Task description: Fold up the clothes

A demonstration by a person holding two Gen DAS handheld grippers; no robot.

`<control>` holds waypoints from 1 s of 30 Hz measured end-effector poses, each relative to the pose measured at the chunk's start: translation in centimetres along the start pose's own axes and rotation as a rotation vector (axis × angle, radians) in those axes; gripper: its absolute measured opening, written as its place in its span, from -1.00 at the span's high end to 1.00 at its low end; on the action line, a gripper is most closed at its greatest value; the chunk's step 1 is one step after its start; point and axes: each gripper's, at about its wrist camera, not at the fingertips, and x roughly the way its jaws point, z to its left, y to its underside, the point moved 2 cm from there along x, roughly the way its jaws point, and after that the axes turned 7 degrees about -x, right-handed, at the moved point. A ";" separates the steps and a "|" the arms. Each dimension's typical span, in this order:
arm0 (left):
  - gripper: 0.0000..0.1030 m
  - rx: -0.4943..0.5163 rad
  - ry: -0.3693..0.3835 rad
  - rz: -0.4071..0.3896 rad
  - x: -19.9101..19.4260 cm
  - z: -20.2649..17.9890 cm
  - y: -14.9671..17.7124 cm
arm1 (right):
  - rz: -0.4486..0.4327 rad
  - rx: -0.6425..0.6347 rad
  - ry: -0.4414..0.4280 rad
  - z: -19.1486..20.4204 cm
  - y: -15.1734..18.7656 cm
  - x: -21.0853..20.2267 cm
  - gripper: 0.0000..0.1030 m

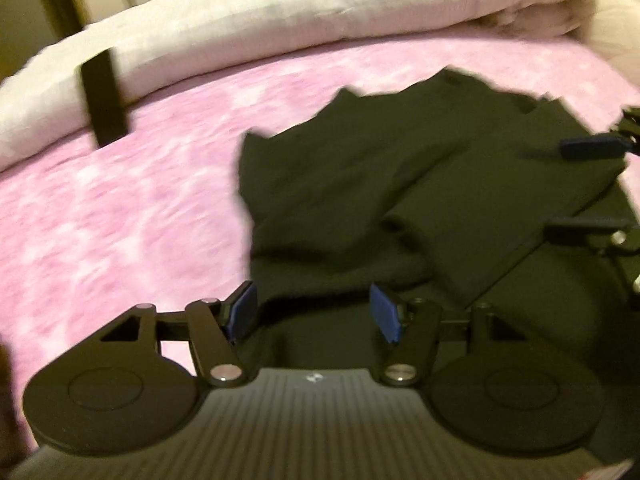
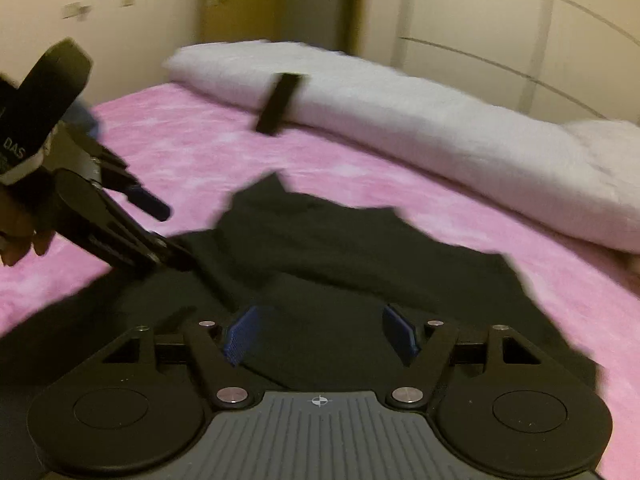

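Note:
A black garment (image 1: 400,184) lies partly folded on a pink bedspread (image 1: 120,200), with one flap laid over its middle. My left gripper (image 1: 314,312) is open and empty, hovering over the garment's near left edge. My right gripper (image 2: 320,334) is open and empty above the garment (image 2: 340,248) near its front edge. The left gripper (image 2: 160,232) shows at the left of the right wrist view, its fingers wide apart over the cloth. The right gripper's fingers (image 1: 588,150) show at the right edge of the left wrist view.
A rolled white duvet (image 1: 280,20) lies along the far side of the bed, also in the right wrist view (image 2: 440,120). A flat black rectangular object (image 1: 105,98) leans on it. Walls, a door (image 2: 248,0) and a wardrobe (image 2: 500,20) stand behind.

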 end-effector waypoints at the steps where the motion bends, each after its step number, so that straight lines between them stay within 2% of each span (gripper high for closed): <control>1: -0.14 0.001 0.043 0.001 0.5 -0.7 -0.6 | 0.012 0.018 0.041 -1.3 0.8 -0.7 -0.37; 5: -0.11 0.005 0.164 0.020 3.2 -3.0 -2.6 | 0.135 0.082 0.209 -7.0 5.2 -1.9 -0.37; 8: 0.07 -0.010 0.187 0.090 6.1 -3.9 -3.5 | 0.219 0.156 0.290 -10.6 8.2 -2.0 -0.37; 10: 0.38 -0.019 0.164 0.151 7.9 -4.1 -3.5 | 0.247 0.192 0.319 -12.5 9.6 -1.9 -0.37; 11: 0.42 -0.018 0.153 0.159 8.3 -4.3 -3.5 | 0.260 0.209 0.329 -13.3 10.2 -1.7 -0.37; 12: 0.56 -0.015 0.145 0.155 8.3 -4.5 -3.4 | 0.269 0.222 0.330 -13.9 10.6 -1.2 -0.37; 13: 0.91 -0.015 0.145 0.150 8.2 -4.6 -3.6 | 0.276 0.229 0.328 -14.5 10.9 -0.9 -0.37; 15: 0.91 -0.035 0.164 0.145 7.4 -4.5 -4.0 | 0.286 0.229 0.309 -15.1 11.6 -0.7 -0.37; 17: 0.91 -0.036 0.173 0.081 5.0 -4.1 -5.2 | 0.297 0.188 0.311 -14.9 11.9 0.0 -0.37; 19: 0.91 -0.040 0.157 0.009 2.6 -3.0 -6.8 | 0.284 0.166 0.329 -14.9 11.8 0.0 -0.37; 20: 0.91 -0.043 0.142 -0.002 2.2 -2.3 -7.3 | 0.275 0.160 0.341 -14.8 11.8 -0.2 -0.37; 24: 0.91 -0.054 0.074 0.010 2.6 0.6 -8.6 | 0.272 0.145 0.347 -14.5 12.2 0.4 -0.37; 26: 0.88 -0.041 0.065 0.085 4.4 0.7 -8.0 | 0.287 0.127 0.373 -14.5 12.6 0.9 -0.37; 28: 0.79 0.022 0.040 0.140 5.9 -0.2 -6.9 | 0.299 0.116 0.397 -14.4 13.0 1.3 -0.37; 30: 0.63 0.055 0.031 0.149 6.2 -0.6 -5.9 | 0.296 0.148 0.399 -14.8 13.0 0.8 -0.37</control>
